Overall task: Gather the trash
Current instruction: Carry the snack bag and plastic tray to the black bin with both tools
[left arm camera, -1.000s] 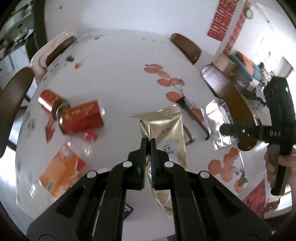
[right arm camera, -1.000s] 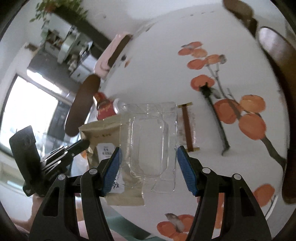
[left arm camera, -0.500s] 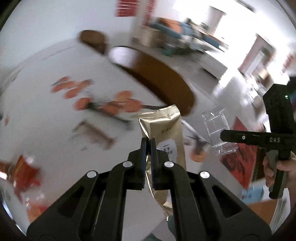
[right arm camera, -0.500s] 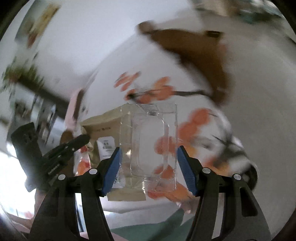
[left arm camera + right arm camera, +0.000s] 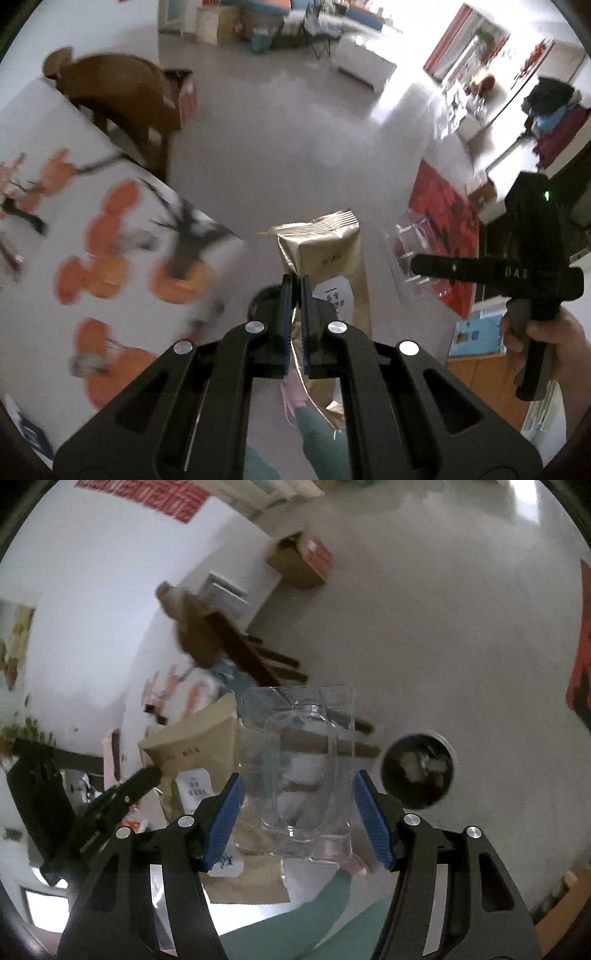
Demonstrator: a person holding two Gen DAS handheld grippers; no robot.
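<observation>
My left gripper point(image 5: 295, 282) is shut on the edge of a gold foil bag point(image 5: 332, 258), which hangs out past the table's edge above the floor. My right gripper point(image 5: 298, 777) grips a clear plastic tray point(image 5: 303, 768) by its two sides between its blue pads point(image 5: 225, 812). The right wrist view shows a round dark trash bin point(image 5: 417, 771) with scraps inside, standing on the floor just right of the tray. It also shows the gold bag point(image 5: 199, 746) and the left gripper point(image 5: 147, 775) to the left. In the left wrist view, the right gripper point(image 5: 421, 264) and tray point(image 5: 410, 251) are at the right.
The white table with orange flower print point(image 5: 92, 258) lies to the left. A brown wooden chair point(image 5: 122, 85) and a cardboard box point(image 5: 184, 96) stand behind it on the grey floor. A person's hand point(image 5: 561, 343) and a teal trouser leg point(image 5: 332, 904) are close below the grippers.
Both grippers have swung off the table and out over the floor with the bag and the tray. The cans and orange packet have left view, and the bin has come into view.
</observation>
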